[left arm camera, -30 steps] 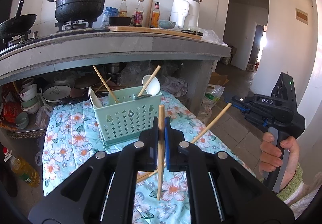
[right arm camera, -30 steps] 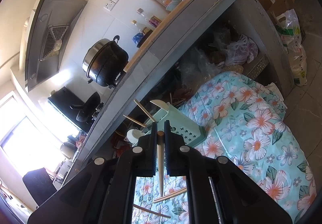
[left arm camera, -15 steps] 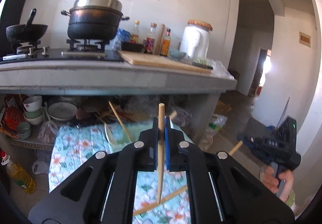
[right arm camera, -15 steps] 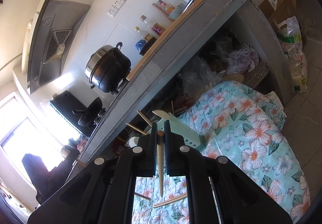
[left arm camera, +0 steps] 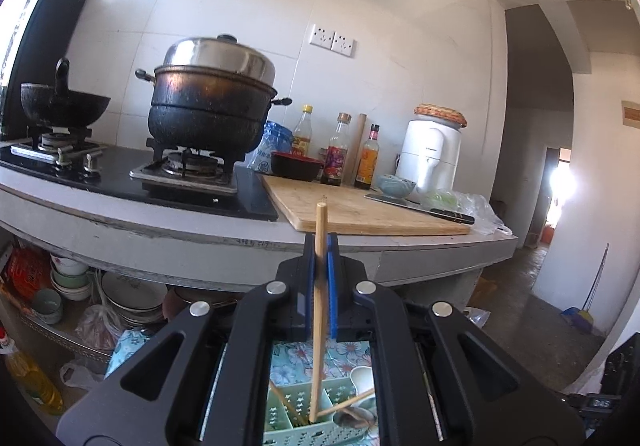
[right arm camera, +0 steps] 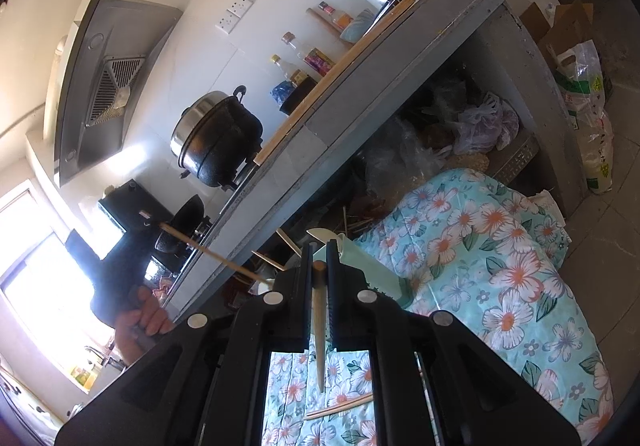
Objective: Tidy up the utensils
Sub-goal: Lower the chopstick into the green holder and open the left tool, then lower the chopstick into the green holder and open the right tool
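Left wrist view, far left: shelf under the counter [left arm camera: 200, 238] holds stacked bowls and plates, too cluttered to count; oil bottle [left arm camera: 32, 382] cut off at frame edge. On the counter: one wok [left arm camera: 64, 105], one lidded pot [left arm camera: 212, 105], three bottles behind a cutting board [left arm camera: 360, 209], one white appliance [left arm camera: 432, 153].

Centre: left gripper [left arm camera: 320, 262] clamped on one chopstick [left arm camera: 318, 310], held near upright, its lower tip over or inside the utensil basket [left arm camera: 304, 430]. Can't tell if the tip touches the bottom; the gripper body hides most of the basket. Visible inside: two other chopsticks, one white spoon [left arm camera: 362, 380], something dark and metallic that is hard to make out. Compartment dividers only partly seen.

Right wrist view, tilted hard. Left side: the person's hand [right arm camera: 140, 322] on the left gripper's handle, backlit and dark, its chopstick sticking out toward the basket. Centre: right gripper [right arm camera: 319, 266] closed on a second chopstick [right arm camera: 320, 326], pointing down over the floral cloth [right arm camera: 500, 286]. Basket mostly hidden behind the fingers; only a mint corner, two stick ends and one white spoon tip show. Two chopsticks [right arm camera: 340, 408] lie loose on the cloth between the gripper arms, partly covered. Right: bags and a cardboard box on the floor, cut off.
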Action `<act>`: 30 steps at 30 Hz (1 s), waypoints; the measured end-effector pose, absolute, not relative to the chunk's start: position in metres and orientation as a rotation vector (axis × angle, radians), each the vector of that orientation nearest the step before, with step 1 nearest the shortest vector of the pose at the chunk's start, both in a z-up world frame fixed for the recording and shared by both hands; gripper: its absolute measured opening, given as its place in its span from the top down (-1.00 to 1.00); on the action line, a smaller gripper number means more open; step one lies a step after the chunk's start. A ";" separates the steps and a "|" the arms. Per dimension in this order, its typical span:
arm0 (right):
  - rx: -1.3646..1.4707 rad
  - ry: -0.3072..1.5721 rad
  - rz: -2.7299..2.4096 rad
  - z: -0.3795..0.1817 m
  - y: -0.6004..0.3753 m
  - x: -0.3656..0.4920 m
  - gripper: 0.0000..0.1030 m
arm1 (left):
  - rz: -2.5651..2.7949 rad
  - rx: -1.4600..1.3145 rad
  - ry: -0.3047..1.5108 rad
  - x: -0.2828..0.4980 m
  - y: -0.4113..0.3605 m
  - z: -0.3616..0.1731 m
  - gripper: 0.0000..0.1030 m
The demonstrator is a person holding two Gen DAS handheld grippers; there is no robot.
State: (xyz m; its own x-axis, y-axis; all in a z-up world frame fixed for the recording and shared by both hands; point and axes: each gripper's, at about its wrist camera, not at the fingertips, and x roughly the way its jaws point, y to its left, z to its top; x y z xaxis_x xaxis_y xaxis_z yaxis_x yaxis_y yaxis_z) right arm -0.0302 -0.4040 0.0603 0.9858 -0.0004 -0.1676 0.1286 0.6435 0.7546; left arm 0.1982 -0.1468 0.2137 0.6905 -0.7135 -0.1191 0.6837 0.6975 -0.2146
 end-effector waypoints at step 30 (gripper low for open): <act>0.697 0.033 0.012 0.154 -0.405 -0.018 0.87 | -0.681 -0.139 0.358 0.192 -0.098 0.130 -0.38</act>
State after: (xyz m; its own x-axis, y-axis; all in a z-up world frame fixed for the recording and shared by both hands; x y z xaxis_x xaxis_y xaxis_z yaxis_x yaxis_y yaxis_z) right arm -0.0182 -0.4046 0.1540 0.9994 0.0219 -0.0268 0.0004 0.7667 0.6420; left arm 0.1917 -0.0978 0.1301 0.7187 -0.6374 -0.2780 0.5899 0.7705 -0.2415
